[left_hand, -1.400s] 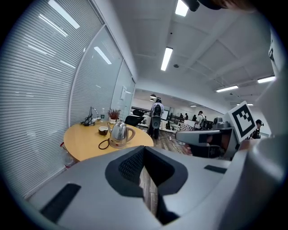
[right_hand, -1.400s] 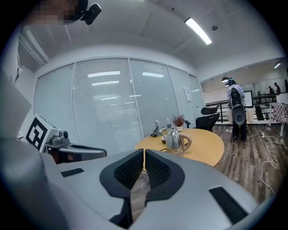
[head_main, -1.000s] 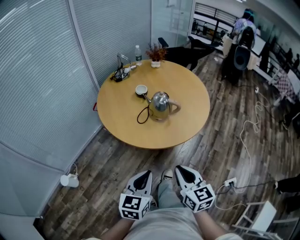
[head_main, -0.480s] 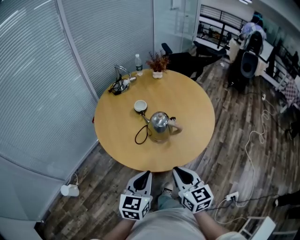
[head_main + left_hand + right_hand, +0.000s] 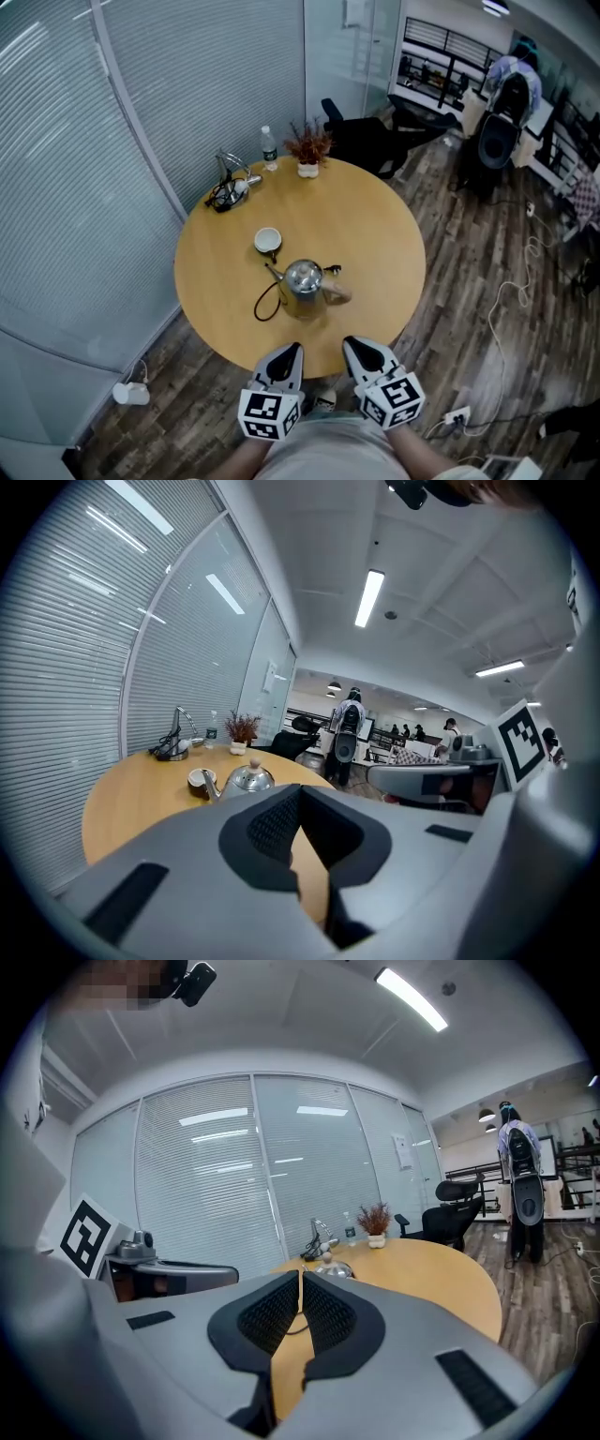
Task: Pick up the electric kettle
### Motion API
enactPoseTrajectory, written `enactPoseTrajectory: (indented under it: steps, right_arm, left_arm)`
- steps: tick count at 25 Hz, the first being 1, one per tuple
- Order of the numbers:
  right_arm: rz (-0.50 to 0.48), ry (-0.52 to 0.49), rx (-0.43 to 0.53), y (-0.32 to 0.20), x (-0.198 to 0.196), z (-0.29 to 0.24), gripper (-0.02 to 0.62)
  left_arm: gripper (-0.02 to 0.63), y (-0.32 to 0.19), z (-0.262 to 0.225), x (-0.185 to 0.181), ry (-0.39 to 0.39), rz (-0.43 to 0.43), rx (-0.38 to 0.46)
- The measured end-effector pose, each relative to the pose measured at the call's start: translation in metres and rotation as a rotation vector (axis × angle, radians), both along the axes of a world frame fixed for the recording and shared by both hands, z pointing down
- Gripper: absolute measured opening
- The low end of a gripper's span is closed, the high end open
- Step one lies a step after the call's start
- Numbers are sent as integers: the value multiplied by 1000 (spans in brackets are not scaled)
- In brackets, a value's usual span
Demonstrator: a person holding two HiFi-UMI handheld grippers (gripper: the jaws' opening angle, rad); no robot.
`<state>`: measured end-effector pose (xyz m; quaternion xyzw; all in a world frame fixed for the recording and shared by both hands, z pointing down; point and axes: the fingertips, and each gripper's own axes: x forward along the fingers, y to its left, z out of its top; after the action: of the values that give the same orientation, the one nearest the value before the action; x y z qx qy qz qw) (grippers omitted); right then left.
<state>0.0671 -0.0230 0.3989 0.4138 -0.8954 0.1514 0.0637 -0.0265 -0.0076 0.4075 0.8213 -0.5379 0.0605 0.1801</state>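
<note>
The steel electric kettle (image 5: 303, 280) stands on the near half of a round wooden table (image 5: 375, 234), its black cord (image 5: 265, 306) looped at its left. Both grippers hang side by side just short of the table's near edge, apart from the kettle. My left gripper (image 5: 292, 349) is shut with nothing in it, and so is my right gripper (image 5: 352, 343). In the left gripper view the kettle (image 5: 249, 777) shows just above the closed jaws (image 5: 300, 790). In the right gripper view the kettle (image 5: 333, 1267) peeks over the closed jaws (image 5: 300, 1275).
A white cup (image 5: 268, 241) sits just behind the kettle. At the table's far side are a potted plant (image 5: 307, 152), a water bottle (image 5: 269, 147) and a black desk gadget (image 5: 225, 190). A glass wall with blinds (image 5: 94, 169) runs on the left. Office chairs (image 5: 375, 141) stand beyond.
The table and kettle have drawn closer to both grippers, which now sit at the table's near edge. Both grippers stay shut.
</note>
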Motion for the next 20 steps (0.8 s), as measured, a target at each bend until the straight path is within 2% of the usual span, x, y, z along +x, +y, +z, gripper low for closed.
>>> enactPoseTrajectory:
  steps: [5,20]
  right_arm:
    - [20,4,-21,-14,5,8,35]
    - [147,59,-65,-66,4,31,35]
  left_arm:
    - [3,-14,0,5,-21,24,-10]
    - [3,-66,11,-21,-45,84,-66]
